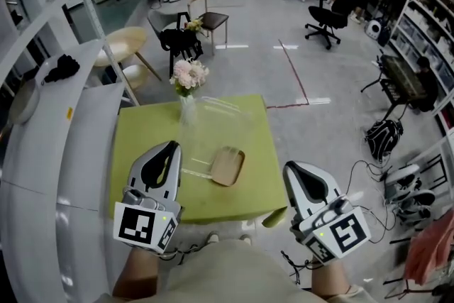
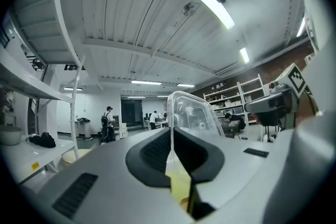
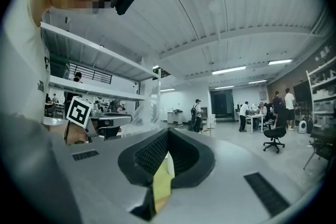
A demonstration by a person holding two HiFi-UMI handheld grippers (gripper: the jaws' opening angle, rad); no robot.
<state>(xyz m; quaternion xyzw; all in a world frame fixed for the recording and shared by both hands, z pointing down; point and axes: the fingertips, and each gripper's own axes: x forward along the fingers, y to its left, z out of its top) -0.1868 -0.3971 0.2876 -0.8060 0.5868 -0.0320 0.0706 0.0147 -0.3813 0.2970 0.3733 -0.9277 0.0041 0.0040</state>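
Note:
My left gripper (image 1: 170, 146) hovers over the front left part of the green table (image 1: 142, 131), its jaws shut with nothing between them. A clear plastic container (image 1: 216, 120) stands just beyond it and rises behind the jaw tips in the left gripper view (image 2: 191, 113). A tan shallow tray (image 1: 228, 165) lies to the right of the left gripper. My right gripper (image 1: 292, 167) is held off the table's front right corner, also shut and empty. A glass vase of pale pink flowers (image 1: 188, 78) stands at the table's far edge.
A white curved shelf unit (image 1: 42, 152) runs along the left. Behind the table are a black chair (image 1: 181, 42), a round wooden stool (image 1: 124, 42) and a wooden chair (image 1: 209, 18). A backpack (image 1: 383, 135) and cables lie on the floor at right. People sit at the far back.

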